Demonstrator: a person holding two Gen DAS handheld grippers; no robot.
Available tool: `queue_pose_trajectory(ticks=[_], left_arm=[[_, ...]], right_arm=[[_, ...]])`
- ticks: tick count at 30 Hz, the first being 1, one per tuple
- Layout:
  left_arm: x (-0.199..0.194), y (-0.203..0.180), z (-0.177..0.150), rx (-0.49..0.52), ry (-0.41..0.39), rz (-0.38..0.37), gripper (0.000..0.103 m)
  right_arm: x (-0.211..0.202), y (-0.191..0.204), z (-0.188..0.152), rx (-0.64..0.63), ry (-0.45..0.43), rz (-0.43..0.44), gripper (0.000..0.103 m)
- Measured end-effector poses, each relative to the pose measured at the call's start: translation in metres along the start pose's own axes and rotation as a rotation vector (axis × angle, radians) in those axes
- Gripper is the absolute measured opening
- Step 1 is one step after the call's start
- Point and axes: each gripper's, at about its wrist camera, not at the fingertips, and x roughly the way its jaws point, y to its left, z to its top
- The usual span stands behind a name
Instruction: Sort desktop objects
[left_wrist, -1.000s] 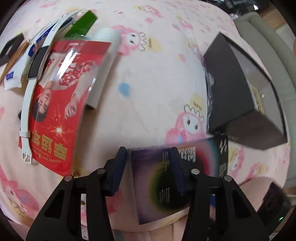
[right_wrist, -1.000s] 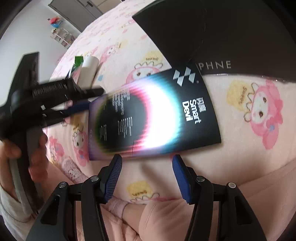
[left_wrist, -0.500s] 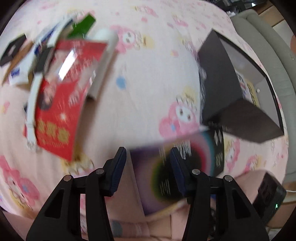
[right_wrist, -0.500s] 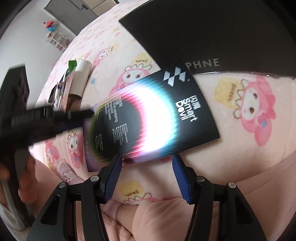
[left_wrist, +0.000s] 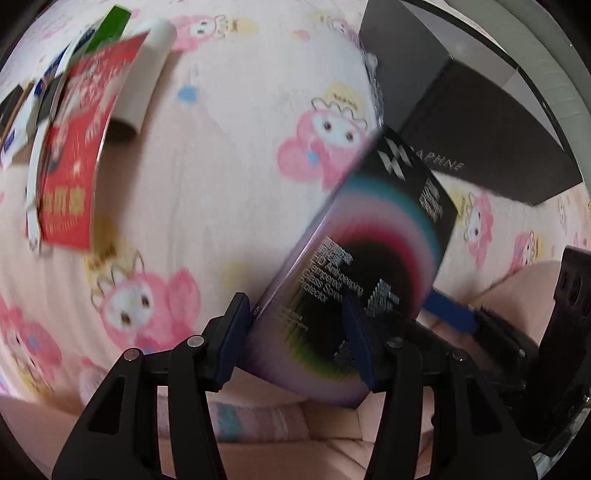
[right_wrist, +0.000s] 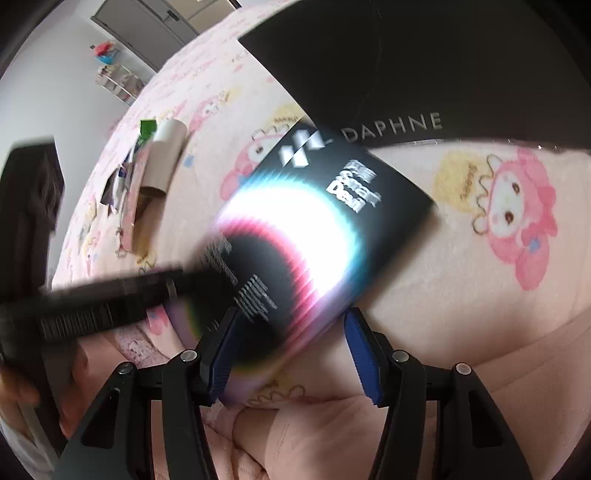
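Black box (left_wrist: 476, 96), glossy packet (left_wrist: 373, 258) in left tongs (left_wrist: 295, 332), opening

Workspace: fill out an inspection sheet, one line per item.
Surface: pink cartoon-print blanket, soft and uneven.
Job's things: black rainbow-ring screen protector box, lifted and tilted; large black DAPHNE box behind it.
Clutter: red printed packet, cardboard tube, white strap and green card, heaped at far left.
Grippers: left gripper has the screen protector box between its pads, jaws opening; right gripper open, holding nothing.
Cables: nothing seen.
Surroundings: grey door and small shelf against a white wall.
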Motion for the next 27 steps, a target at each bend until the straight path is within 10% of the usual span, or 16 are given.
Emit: queue_pose_trajectory(ticks=[12, 15, 27], left_arm=[[-0.012, 0.03, 0.0, -0.151, -0.11, -0.094, 0.043], [-0.006, 0.033, 0.001, -0.16, -0.093, -0.116, 0.038], [0.004, 0.023, -0.013, -0.091, -0.043, -0.152, 0.037]], right_arm=[[-0.012, -0.005, 0.002, 0.033, -0.065, 0.071, 0.054], [-0.003, -0.004, -0.002, 0.002, -0.026, -0.026, 0.054], [-0.017, -0.021, 0.006, 0.101, -0.116, 0.099, 0.051]])
